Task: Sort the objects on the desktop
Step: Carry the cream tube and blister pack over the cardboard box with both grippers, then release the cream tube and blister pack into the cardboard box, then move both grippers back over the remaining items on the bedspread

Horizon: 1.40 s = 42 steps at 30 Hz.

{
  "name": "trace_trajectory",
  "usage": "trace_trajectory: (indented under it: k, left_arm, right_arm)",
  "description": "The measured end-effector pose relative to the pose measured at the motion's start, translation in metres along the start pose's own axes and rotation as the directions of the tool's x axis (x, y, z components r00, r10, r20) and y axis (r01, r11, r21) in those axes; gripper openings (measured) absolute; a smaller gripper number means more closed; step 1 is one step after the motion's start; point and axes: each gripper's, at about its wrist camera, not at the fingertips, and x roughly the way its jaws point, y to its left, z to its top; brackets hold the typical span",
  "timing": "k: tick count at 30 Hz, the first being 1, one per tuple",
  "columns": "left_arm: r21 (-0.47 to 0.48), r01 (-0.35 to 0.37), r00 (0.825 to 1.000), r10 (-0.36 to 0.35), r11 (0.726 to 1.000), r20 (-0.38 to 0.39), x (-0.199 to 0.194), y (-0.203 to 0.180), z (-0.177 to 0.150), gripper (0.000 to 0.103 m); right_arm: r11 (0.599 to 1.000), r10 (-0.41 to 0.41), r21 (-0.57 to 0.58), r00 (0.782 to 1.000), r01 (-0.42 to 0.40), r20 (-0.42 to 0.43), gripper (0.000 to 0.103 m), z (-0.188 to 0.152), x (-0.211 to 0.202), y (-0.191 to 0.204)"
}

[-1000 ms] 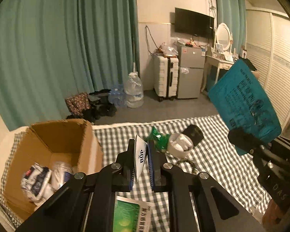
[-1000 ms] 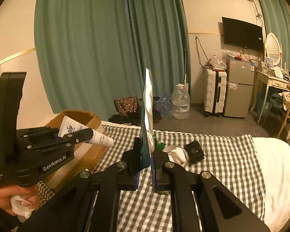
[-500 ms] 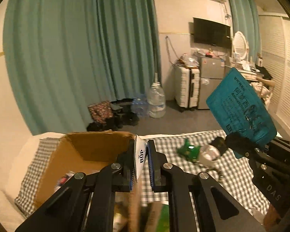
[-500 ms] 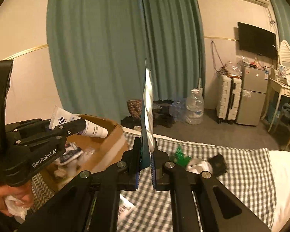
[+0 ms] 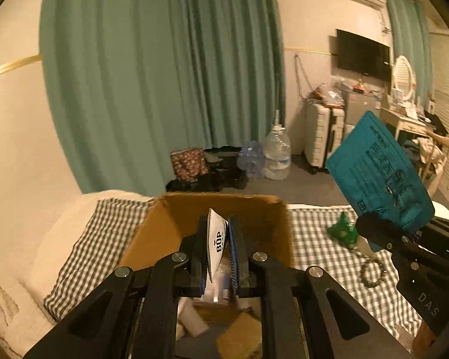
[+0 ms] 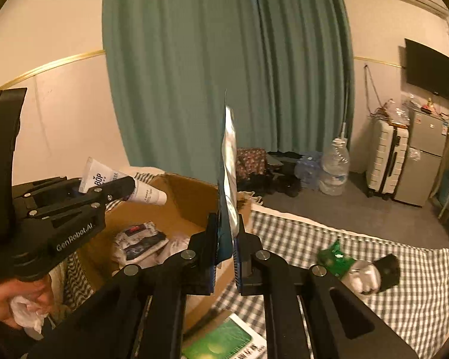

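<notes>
My left gripper (image 5: 218, 249) has its jaws clamped on the white BOP tube (image 5: 217, 243), held over the open cardboard box (image 5: 263, 218). At two o'clock in that view, my right gripper (image 6: 226, 246) pinches the teal pouch (image 5: 380, 176) upright by its lower edge. On the checked bed cover (image 6: 404, 296), at three o'clock, lie a green wrapper (image 6: 333, 257) and a bead bracelet (image 5: 372, 273).

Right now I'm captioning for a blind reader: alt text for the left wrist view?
The left tongs pinch a white BOP tube above an open cardboard box on a checked cloth. At right, the right tongs hold a teal packet.
</notes>
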Motion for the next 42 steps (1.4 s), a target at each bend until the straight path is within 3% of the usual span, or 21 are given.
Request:
trace_trajectory:
  k: [9, 21, 23, 24, 25, 26, 29, 32, 34, 42]
  left_arm:
    - [-0.041, -0.033, 0.997, 0.030, 0.999, -0.066, 0.031, 0.036, -0.018, 0.012]
    - [-0.051, -0.058, 0.981, 0.048, 0.997, -0.190, 0.070, 0.044, -0.043, 0.016]
    - [-0.055, -0.063, 0.982, 0.052, 0.996, -0.183, 0.068, 0.044, -0.044, 0.023]
    - [-0.060, -0.064, 0.982, 0.053, 0.996, -0.181, 0.067, 0.045, -0.042, 0.034]
    - [-0.064, -0.067, 0.983, 0.055, 0.996, -0.176, 0.066, 0.045, -0.041, 0.046]
    - [-0.067, -0.068, 0.984, 0.056, 0.995, -0.169, 0.064, 0.046, -0.040, 0.049]
    - [-0.074, -0.067, 0.987, 0.055, 0.995, -0.150, 0.061, 0.049, -0.035, 0.050]
    - [-0.071, -0.049, 0.992, 0.041, 0.996, -0.121, 0.053, 0.046, -0.029, 0.062]
    - [-0.067, -0.039, 0.995, 0.033, 0.997, -0.094, 0.047, 0.044, -0.024, 0.075]
    - [-0.057, 0.000, 1.000, -0.001, 0.998, -0.008, 0.023, 0.025, -0.004, 0.096]
  right_arm:
    - [0.998, 0.062, -0.008, 0.995, -0.063, -0.076, 0.008, -0.009, 0.056, 0.031]
    - [0.995, 0.082, -0.039, 0.977, -0.091, -0.199, 0.009, -0.031, 0.117, 0.050]
    - [0.996, 0.066, -0.050, 0.978, -0.078, -0.199, 0.015, -0.033, 0.121, 0.050]
    - [0.996, 0.062, -0.048, 0.978, -0.073, -0.199, 0.020, -0.033, 0.122, 0.049]
    - [0.996, 0.063, -0.044, 0.978, -0.073, -0.198, 0.034, -0.033, 0.122, 0.048]
    - [0.997, 0.063, -0.038, 0.980, -0.072, -0.191, 0.042, -0.033, 0.121, 0.047]
    - [0.997, 0.050, -0.047, 0.984, -0.059, -0.169, 0.043, -0.030, 0.115, 0.047]
    - [0.998, 0.038, -0.048, 0.987, -0.046, -0.155, 0.043, -0.026, 0.106, 0.046]
    - [0.999, 0.025, -0.038, 0.989, -0.031, -0.146, 0.044, -0.024, 0.099, 0.040]
    - [0.999, -0.037, -0.011, 0.995, 0.036, -0.094, 0.057, -0.016, 0.063, 0.015]
